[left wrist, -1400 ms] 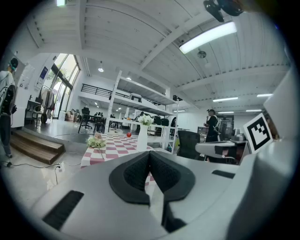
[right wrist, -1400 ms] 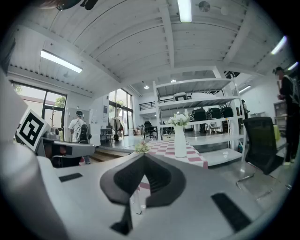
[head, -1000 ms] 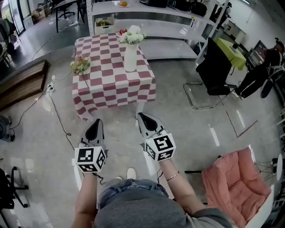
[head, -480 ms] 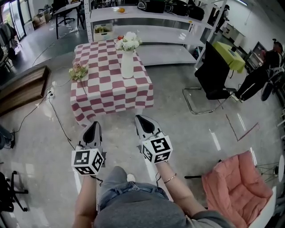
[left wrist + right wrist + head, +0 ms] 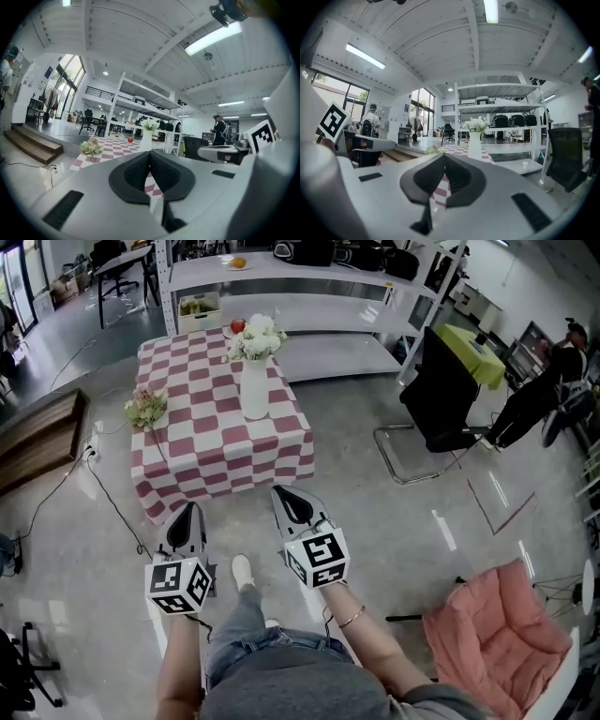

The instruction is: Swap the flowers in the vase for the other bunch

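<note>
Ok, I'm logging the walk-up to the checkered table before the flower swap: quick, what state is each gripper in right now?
Left gripper: closed, holding nothing.
Right gripper: closed, holding nothing.

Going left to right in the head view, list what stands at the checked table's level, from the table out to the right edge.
loose pink flower bunch → white vase holding white flowers → black chair → person in dark clothes

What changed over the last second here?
The person has stepped forward, carrying the left gripper and right gripper, both shut and empty, nearer the table. Nothing grasped or released. The white flowers stay in the vase; the other bunch still lies on the table.
</note>
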The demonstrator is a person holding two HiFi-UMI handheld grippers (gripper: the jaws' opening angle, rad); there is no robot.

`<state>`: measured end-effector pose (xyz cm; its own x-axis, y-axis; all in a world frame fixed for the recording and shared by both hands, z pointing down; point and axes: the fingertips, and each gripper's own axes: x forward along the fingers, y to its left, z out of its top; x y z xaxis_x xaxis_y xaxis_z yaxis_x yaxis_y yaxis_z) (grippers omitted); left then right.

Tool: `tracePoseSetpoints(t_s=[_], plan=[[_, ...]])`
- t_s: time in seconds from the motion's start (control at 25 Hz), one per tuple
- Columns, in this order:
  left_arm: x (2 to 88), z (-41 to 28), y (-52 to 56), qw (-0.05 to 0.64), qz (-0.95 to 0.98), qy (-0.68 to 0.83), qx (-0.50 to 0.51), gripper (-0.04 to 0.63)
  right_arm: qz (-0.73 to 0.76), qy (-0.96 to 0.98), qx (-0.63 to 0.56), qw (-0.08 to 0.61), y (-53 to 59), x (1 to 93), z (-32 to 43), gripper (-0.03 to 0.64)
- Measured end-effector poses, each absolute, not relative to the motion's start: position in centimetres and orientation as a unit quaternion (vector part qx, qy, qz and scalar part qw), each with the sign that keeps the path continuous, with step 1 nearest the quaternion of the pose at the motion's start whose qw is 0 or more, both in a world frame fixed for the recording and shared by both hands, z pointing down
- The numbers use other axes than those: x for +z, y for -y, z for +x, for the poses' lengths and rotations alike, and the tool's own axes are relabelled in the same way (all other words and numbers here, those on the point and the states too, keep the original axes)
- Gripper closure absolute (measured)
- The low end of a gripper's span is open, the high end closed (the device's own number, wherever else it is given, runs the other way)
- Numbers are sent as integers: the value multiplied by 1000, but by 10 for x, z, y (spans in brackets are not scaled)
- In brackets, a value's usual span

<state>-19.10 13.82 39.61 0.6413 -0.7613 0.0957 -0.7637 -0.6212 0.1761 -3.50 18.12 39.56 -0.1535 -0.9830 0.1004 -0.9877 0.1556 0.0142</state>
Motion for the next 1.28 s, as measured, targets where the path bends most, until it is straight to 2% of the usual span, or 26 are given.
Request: tracePoseSetpoints(t_s=[0.44,0.72,1.28], plan=[[409,-156,-3,131,904,406,3,578,668,741,57,39,-46,414,3,606],[407,-134,74,119,916,383,20,578,687,723,62,45,30,411,27,606],[409,-88,145,111,939,324,37,577,715,696,56,34,97,403,53,604]])
